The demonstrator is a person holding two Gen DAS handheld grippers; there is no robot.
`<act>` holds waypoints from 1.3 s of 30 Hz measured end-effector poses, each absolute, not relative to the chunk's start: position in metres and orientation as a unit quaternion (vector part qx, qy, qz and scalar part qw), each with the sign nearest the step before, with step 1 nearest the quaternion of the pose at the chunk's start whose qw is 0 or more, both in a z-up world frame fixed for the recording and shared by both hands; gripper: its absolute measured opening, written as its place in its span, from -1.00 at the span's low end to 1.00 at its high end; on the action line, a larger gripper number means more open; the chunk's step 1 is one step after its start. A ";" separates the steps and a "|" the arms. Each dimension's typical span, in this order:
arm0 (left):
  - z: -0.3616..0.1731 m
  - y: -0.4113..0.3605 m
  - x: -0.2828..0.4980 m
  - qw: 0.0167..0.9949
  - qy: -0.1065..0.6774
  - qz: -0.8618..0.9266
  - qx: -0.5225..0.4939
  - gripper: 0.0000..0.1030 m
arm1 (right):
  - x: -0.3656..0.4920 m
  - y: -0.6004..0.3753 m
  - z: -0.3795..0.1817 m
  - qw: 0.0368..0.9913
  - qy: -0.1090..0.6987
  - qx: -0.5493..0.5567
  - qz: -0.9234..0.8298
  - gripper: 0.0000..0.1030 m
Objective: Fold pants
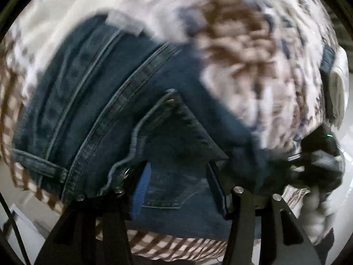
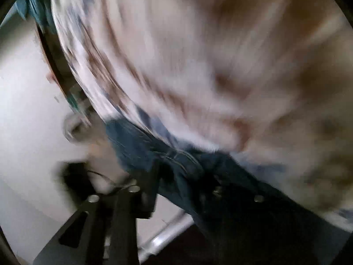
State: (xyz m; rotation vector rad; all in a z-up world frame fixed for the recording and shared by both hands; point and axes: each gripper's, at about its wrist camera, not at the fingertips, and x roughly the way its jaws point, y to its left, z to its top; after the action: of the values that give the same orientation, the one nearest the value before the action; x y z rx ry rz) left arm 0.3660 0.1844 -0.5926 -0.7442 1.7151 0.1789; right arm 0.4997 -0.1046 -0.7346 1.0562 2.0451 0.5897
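Note:
Dark blue jeans (image 1: 123, 101) lie folded on a patterned cloth, waistband and a back pocket facing me in the left wrist view. My left gripper (image 1: 178, 183) hovers low over the pocket area, open. Its blue pad (image 1: 141, 187) and dark finger (image 1: 217, 187) stand apart with flat denim between them. The right gripper (image 1: 317, 163) shows at the jeans' right edge. In the blurred right wrist view, the right gripper (image 2: 183, 176) is shut on a bunched fold of the jeans (image 2: 141, 145).
A cloth printed with brown checks and blue marks (image 1: 247, 50) covers the surface under the jeans, shown as a blurred cloth (image 2: 198, 66) in the right wrist view. A metal tube (image 2: 167, 231) runs below the surface's edge. Pale floor (image 2: 26, 110) lies to the left.

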 end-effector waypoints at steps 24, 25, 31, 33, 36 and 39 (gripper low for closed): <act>-0.581 0.190 0.364 0.595 0.736 0.059 -0.317 -0.04 | 0.538 -0.152 -0.677 0.564 0.748 0.313 0.155 -0.77; -0.577 0.188 0.364 0.600 0.736 0.058 -0.308 -0.04 | 0.541 -0.153 -0.662 0.572 0.742 0.305 0.173 -0.75; -0.551 0.170 0.370 0.647 0.712 0.047 -0.269 0.64 | 0.490 -0.091 -0.634 0.518 0.777 0.217 0.284 0.05; -0.550 0.158 0.375 0.665 0.705 0.038 -0.244 0.93 | 0.465 -0.077 -0.654 0.500 0.790 0.194 0.297 0.05; -0.552 0.142 0.380 0.683 0.701 0.034 -0.205 0.93 | 0.458 -0.085 -0.689 0.551 0.791 0.148 0.222 -0.64; -0.550 0.130 0.384 0.695 0.693 0.030 -0.189 0.93 | 0.465 -0.151 -0.682 0.586 0.759 0.246 0.140 -1.00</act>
State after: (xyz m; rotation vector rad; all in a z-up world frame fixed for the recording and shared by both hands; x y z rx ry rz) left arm 0.3837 0.1300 -0.5503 -0.4207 1.5462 0.0667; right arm 0.4647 -0.1513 -0.6820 0.5726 1.7708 0.3257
